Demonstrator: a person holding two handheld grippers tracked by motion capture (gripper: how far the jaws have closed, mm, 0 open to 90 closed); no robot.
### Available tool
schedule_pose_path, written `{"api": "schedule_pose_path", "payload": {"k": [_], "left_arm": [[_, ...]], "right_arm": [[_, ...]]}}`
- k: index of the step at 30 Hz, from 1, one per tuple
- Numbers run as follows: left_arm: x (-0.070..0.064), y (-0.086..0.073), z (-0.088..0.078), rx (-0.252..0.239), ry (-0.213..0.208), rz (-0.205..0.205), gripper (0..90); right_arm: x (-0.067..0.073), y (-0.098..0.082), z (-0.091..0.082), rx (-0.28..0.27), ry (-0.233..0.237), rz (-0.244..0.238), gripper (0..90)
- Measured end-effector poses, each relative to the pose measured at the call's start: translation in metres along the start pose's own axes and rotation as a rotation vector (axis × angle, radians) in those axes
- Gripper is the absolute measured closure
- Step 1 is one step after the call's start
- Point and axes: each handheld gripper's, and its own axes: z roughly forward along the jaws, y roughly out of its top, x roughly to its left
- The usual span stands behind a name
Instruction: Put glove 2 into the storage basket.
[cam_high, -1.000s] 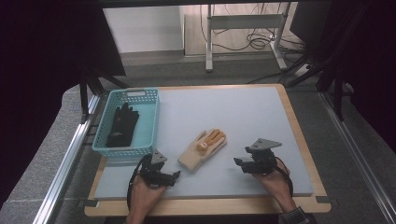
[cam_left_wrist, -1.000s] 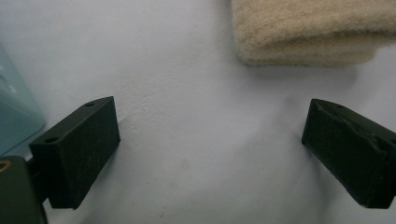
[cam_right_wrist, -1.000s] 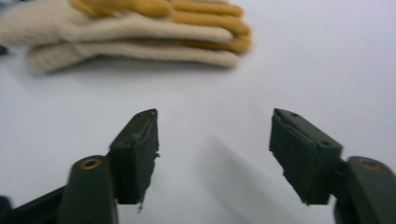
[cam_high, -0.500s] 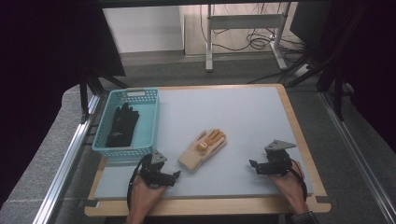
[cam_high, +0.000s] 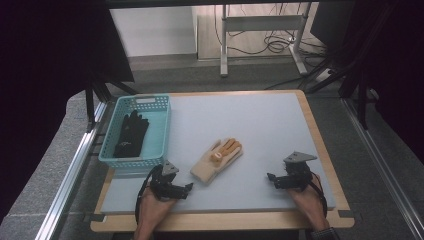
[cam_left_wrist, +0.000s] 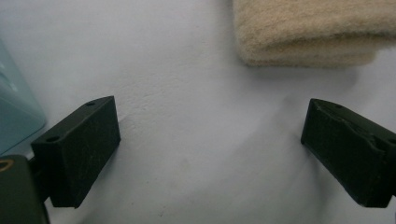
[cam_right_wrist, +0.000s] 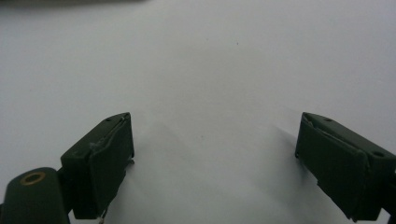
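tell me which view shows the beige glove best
The high view: the whole beige glove lies flat on the table. The left gripper view catches just its cuff edge; the right gripper view gives bare table.

- Left tool (cam_high: 186, 187): black body, small grey 3-cornered plate on top, black cable looped back over the hand (cam_high: 152, 210).
- Left tool's jaws, seen in left gripper view: two blocky matt-black pads w/ small screw holes on top faces; brass-ringed hole on the black body at bottom left.
- Right tool (cam_high: 270, 178): black, larger grey 3-cornered plate, black cable.
- Right tool's jaws, seen in right gripper view: dark blocks w/ chipped edges, screw holes; brass-ringed hole bottom left.
- Forearms bare; dark band at right wrist.
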Motion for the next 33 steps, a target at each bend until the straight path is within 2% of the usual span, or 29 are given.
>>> {"api": "schedule_pose_path", "payload": {"k": [3, 5, 12, 15, 19, 25, 33], "left_arm": [[0.0, 0.002, -0.001, 0.012, 0.001, 0.007, 6.1], [0.0, 0.004, -0.004, 0.004, -0.004, 0.008, 6.2], [-0.004, 0.012, -0.016, -0.011, -0.054, 0.009, 5.1], [-0.006, 0.018, -0.021, -0.022, -0.09, 0.007, 4.1], [-0.008, 0.029, -0.025, -0.031, -0.116, 0.01, 3.2], [-0.013, 0.043, -0.022, -0.029, -0.135, 0.021, 2.7], [-0.021, 0.064, -0.009, -0.009, -0.146, 0.057, 2.7]], "right_arm": [[0.0, 0.0, 0.0, 0.0, 0.001, 0.0, 10.9], [0.0, 0.0, 0.0, 0.0, 0.0, 0.0, 10.9], [0.0, 0.0, 0.0, -0.001, -0.002, -0.001, 11.0], [0.0, 0.0, 0.0, -0.001, -0.002, 0.0, 11.0], [0.0, 0.0, 0.0, -0.002, -0.002, -0.001, 11.0], [0.0, 0.0, 0.0, -0.001, -0.002, 0.0, 10.9], [0.0, 0.0, 0.0, -0.003, -0.003, -0.002, 10.9]]}}
